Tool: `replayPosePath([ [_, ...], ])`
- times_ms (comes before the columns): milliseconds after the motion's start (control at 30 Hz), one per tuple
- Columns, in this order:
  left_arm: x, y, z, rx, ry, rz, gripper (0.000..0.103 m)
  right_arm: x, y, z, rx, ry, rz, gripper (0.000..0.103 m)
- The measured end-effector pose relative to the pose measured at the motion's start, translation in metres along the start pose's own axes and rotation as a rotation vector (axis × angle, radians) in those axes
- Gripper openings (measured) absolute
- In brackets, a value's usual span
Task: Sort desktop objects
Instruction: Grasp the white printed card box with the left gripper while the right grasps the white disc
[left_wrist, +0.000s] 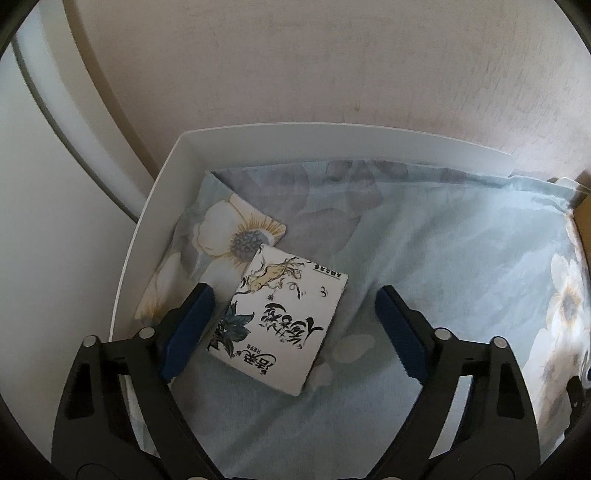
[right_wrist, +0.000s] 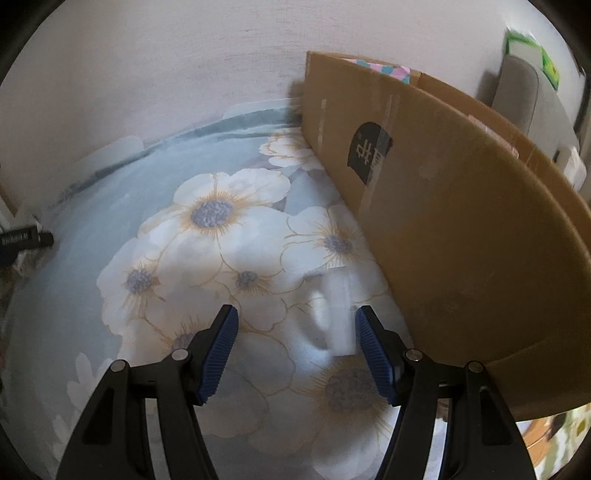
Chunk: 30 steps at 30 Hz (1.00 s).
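Left wrist view. White tray (left_wrist: 155, 229) at 9 to 12 o'clock, its rim curving up the left side and across the top. A pale blue floral cloth (left_wrist: 424, 258) lies inside the tray and spreads out to 3 o'clock. A folded corner of that cloth, printed with a white flower, sits at 10 o'clock of the frame's middle.

Small book (left_wrist: 279, 321), white cover with ink drawings and black calligraphy, lies flat on the cloth just below centre, tilted, its top corner toward 12 o'clock. Left tool (left_wrist: 295, 325) hangs over it with jaws spread wide, gripping nothing; the left blue pad (left_wrist: 188, 332) overlaps the book's left edge in view, but contact cannot be told. The right pad is well apart from the book.

Right wrist view. A dark object (right_wrist: 26, 240) pokes in at 9 o'clock; too little shows to name it. Floral cloth fills the centre, big white blossoms. Right tool (right_wrist: 295, 343) is spread wide, empty. A blurred white object (right_wrist: 332, 314) lies on the cloth between the pads, nearer the right one; blur hides what it is. Brown cardboard box (right_wrist: 461, 221) stands on the cloth from 1 to 4 o'clock, a dark label on its side.
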<state>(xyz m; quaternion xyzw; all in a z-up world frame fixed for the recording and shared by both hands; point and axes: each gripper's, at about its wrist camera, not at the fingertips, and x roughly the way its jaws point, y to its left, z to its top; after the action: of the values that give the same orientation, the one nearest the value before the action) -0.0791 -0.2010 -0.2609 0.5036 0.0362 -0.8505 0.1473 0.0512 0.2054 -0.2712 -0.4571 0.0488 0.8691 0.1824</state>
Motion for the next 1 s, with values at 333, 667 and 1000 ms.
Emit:
replayPosePath([
  [333,-0.013,-0.009,-0.009,0.028,-0.023,-0.042,0.045,-0.001,0.002,0.005,-0.032,-0.018,0.028,0.017],
  [667,-0.034,-0.012,-0.014,0.018,-0.040,-0.072,0.044,-0.007,0.011,0.007,-0.077,-0.031,0.075,0.011],
  [1000,-0.040,-0.002,-0.014,0.010,-0.025,-0.103,0.044,-0.006,0.023,0.005,-0.103,-0.014,0.123,0.010],
])
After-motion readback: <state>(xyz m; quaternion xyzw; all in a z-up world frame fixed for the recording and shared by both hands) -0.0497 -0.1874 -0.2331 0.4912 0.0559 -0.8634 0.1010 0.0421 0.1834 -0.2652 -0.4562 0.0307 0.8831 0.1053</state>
